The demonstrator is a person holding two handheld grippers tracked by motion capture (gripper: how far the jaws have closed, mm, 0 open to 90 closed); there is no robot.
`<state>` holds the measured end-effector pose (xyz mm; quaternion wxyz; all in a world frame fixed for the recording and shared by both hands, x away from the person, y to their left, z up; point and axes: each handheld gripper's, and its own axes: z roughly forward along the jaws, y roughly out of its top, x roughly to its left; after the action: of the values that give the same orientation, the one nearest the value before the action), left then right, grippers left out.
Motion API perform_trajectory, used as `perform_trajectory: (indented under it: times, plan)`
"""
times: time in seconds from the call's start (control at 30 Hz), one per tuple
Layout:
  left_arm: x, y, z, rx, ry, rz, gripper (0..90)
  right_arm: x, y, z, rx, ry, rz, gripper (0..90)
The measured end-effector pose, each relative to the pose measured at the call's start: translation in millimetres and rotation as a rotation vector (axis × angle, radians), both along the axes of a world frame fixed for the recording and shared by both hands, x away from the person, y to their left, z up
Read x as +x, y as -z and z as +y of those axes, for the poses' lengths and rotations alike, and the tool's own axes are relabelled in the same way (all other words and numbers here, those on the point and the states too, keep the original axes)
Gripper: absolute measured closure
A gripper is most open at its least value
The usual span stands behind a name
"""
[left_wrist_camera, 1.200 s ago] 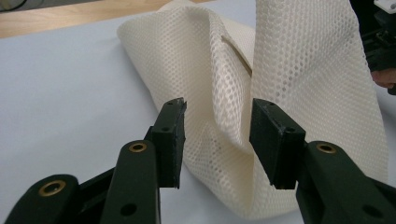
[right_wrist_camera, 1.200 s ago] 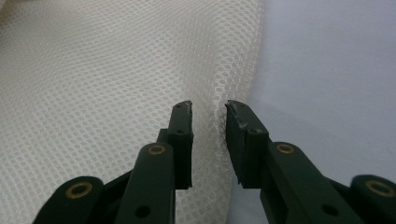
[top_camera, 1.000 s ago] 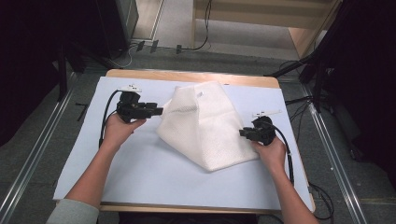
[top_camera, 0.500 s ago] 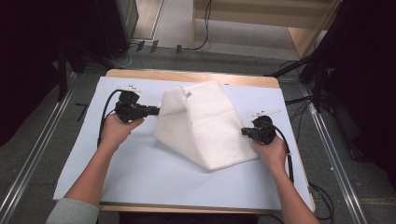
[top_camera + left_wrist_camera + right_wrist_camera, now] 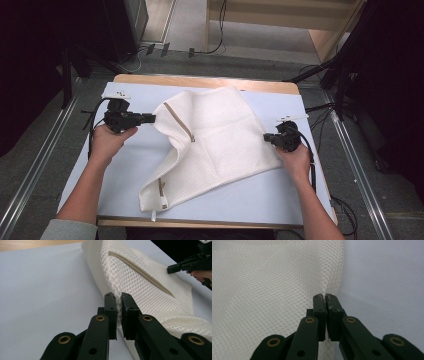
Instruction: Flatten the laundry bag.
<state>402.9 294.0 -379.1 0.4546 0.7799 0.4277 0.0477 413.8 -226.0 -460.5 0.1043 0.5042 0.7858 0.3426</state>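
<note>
1. Left gripper view, nearest: my left gripper (image 5: 119,296) has its fingers (image 5: 110,312) clenched on a fold of the white mesh bag (image 5: 140,277).
2. Right gripper view: my right gripper (image 5: 325,297) pinches the bag's edge between closed fingers (image 5: 319,312).
3. Farther out, the bag lies spread across the pale blue tabletop (image 5: 125,170), stretched between both grippers, its beige zipper (image 5: 179,121) facing up.
</note>
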Motion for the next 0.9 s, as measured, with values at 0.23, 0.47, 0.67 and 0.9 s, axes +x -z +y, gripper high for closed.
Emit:
perform_trajectory:
  times: [0.23,0.47,0.67,0.9]
  plan:
    - [-2.7,3.1,13.2,0.016,-0.038,0.008,85.4,8.5,0.6,-4.1,0.011,0.014,0.016,88.9]
    - [-5.4,6.8,43.9,0.011,-0.104,0.028,85.2,13.0,-0.7,-9.2,0.026,0.034,0.020,88.9]
    - [-6.6,10.8,60.0,0.009,-0.135,0.035,85.3,14.9,-0.6,-14.3,0.035,0.052,0.016,89.0]
    - [-5.9,16.9,75.3,0.037,-0.189,0.028,84.9,15.7,0.5,-16.3,0.007,0.060,0.011,89.2]
